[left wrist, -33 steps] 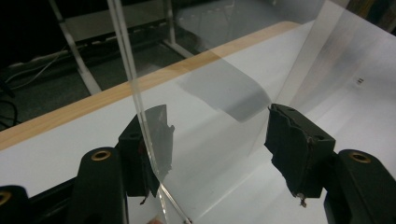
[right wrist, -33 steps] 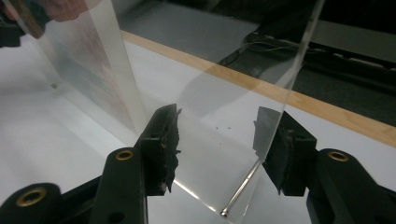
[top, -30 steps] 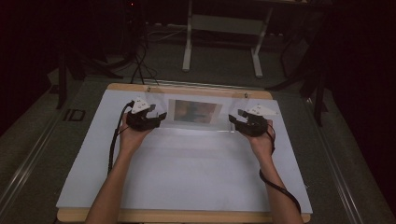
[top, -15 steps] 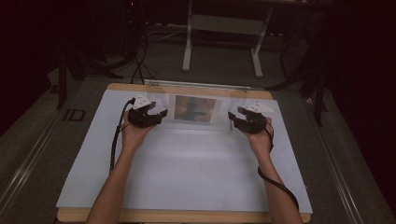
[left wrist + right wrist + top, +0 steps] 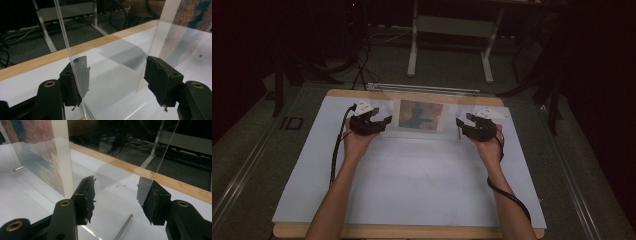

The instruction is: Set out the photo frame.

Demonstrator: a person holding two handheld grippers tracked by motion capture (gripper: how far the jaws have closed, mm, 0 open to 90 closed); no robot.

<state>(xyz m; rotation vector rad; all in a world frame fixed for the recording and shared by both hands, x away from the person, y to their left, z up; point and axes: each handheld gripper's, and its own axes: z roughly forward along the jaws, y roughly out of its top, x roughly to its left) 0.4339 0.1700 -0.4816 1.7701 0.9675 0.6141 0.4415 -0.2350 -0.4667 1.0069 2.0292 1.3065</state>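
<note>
A clear plastic sheet (image 5: 384, 102) stands on edge across the far part of the white table top (image 5: 412, 185), with a colourful picture (image 5: 422, 115) at its middle. My left gripper (image 5: 382, 116) is at the sheet's left end. Its jaws have just been opening and stand wide, and the sheet (image 5: 112, 57) passes between them close to the left jaw. My right gripper (image 5: 463, 120) is at the right end, also open. In the right gripper view the sheet (image 5: 112, 157) runs between its jaws (image 5: 118, 198), its edge near the right jaw.
A thin metal pin (image 5: 123, 227) lies on the table by the right gripper, and another (image 5: 18, 168) lies beyond the picture. The table's wooden rim (image 5: 412, 232) frames the white top. A metal stand (image 5: 449, 30) and cables (image 5: 357, 65) are on the floor behind.
The sheet's top edge now shows as a bright line farther back, so the sheet stands more upright. Both hands have stayed close to where they were at its ends.
</note>
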